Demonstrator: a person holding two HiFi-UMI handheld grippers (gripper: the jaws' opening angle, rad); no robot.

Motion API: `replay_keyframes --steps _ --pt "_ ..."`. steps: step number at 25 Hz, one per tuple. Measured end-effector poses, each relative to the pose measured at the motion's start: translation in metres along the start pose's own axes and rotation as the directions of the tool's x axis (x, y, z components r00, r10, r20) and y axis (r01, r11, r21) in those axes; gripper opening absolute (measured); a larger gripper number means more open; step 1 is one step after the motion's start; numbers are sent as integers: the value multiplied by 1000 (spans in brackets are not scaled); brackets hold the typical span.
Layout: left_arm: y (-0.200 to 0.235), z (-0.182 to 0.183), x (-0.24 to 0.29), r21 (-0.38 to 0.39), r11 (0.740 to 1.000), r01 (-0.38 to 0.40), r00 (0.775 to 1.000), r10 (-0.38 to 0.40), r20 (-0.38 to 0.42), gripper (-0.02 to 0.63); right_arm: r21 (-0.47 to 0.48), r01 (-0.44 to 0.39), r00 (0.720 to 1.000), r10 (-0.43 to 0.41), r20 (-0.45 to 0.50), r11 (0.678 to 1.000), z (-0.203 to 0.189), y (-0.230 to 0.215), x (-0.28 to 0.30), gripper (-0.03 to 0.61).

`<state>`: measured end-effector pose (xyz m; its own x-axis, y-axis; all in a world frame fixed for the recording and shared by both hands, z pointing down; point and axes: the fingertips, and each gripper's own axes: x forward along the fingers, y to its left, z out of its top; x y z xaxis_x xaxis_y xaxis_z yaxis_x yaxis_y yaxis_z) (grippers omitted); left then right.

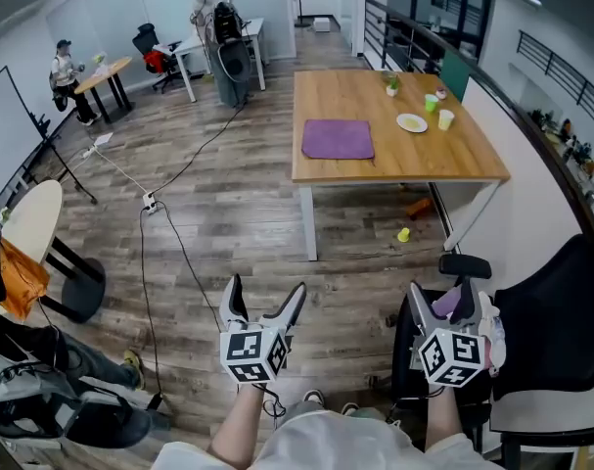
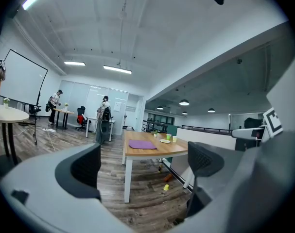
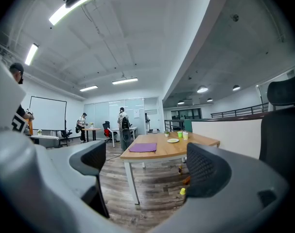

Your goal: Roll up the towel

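Far ahead on the table (image 1: 424, 160), the towel (image 1: 337, 138) seems flat.

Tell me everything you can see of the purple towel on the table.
The towel is plain purple cloth, roughly rectangular, lying flat and unrolled on the wooden table, on the half at the head view's left, close to that edge. Only the tabletop touches it; the plate and cups stand apart to its right. Whether it is folded double cannot be told.
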<state>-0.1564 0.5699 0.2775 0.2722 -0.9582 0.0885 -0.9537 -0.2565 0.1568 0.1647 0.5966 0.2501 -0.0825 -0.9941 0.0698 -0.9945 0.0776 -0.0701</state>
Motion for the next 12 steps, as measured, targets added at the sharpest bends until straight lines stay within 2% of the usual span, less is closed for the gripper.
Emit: replay_keyframes --steps 12 --pt "54 -10 12 -35 999 -12 1000 11 -20 546 -9 -3 999 3 -43 1000 -9 36 37 500"
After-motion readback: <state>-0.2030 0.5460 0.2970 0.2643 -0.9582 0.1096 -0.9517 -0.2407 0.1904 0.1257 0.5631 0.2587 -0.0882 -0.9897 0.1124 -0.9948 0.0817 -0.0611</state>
